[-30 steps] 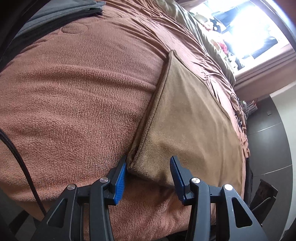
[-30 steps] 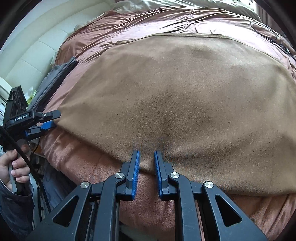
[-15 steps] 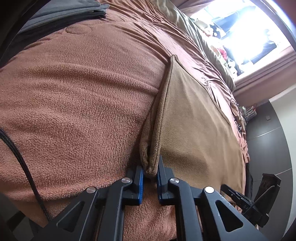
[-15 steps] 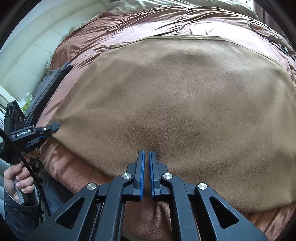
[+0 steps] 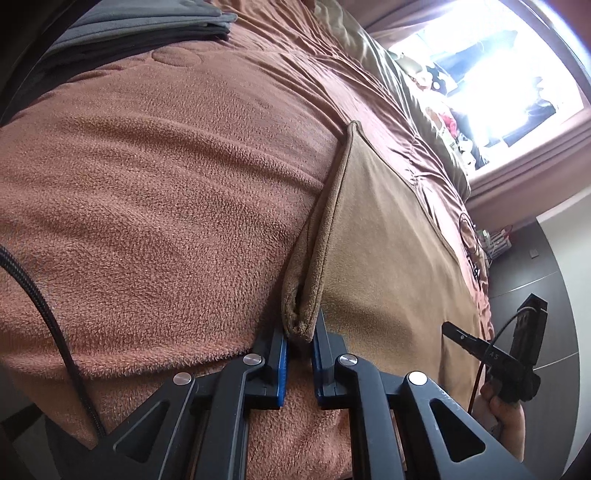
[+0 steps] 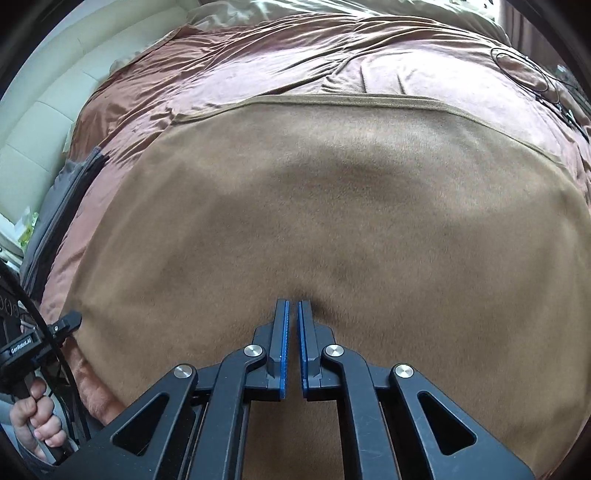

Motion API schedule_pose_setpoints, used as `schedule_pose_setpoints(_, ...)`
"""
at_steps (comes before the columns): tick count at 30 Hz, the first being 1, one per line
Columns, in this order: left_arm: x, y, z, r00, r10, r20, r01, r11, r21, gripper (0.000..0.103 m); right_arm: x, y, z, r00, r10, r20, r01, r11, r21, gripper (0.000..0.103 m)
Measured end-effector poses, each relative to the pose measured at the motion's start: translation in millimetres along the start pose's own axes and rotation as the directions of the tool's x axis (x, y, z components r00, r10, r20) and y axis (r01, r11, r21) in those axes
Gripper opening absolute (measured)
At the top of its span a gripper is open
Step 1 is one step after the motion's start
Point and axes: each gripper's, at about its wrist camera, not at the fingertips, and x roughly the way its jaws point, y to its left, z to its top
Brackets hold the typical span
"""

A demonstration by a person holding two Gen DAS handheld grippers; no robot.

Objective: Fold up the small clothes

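Note:
A tan cloth (image 5: 388, 240) lies spread on a brown fleece blanket (image 5: 166, 184). My left gripper (image 5: 299, 332) is shut on the cloth's near left corner, which bunches into a doubled fold between the blue pads. In the right wrist view the same tan cloth (image 6: 332, 203) fills the middle. My right gripper (image 6: 294, 302) is shut, with a dark pucker of cloth pinched at its tips. Each gripper shows in the other's view: the right gripper (image 5: 456, 332) at the lower right, the left gripper (image 6: 70, 321) at the cloth's left corner.
Folded grey clothes (image 5: 147, 22) lie at the blanket's far left, and the grey clothes (image 6: 62, 195) also show beside a cream padded headboard (image 6: 44, 122). A bright window (image 5: 498, 74) is beyond the bed. A thin black cord (image 6: 524, 70) lies on the pink cover. A hand (image 6: 33, 424) holds the left gripper.
The left jaws closed on the cloth's corner and raised it into a fold. The right jaws closed on the near edge, then moved forward over the cloth.

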Motion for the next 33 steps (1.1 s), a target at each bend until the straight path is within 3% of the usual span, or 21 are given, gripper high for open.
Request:
schedule_pose_setpoints(10, -5.2, 5.4, -5.1, 1.0, -0.009, 0.029, 0.011, 0.997, -0.072, 0.011, 26.8, -11.5, 49.0, 0.997, -0.071, 0.0, 0.071, 0.997, 0.021, 0.002)
schedule_pose_setpoints(33, -7.0, 16.7, -8.7, 0.999, -0.032, 0.026, 0.036, 0.984, -0.175, 0.011, 89.5, -29.8, 139.5, 0.991, -0.128, -0.026, 0.129, 0.991, 0.043, 0.001)
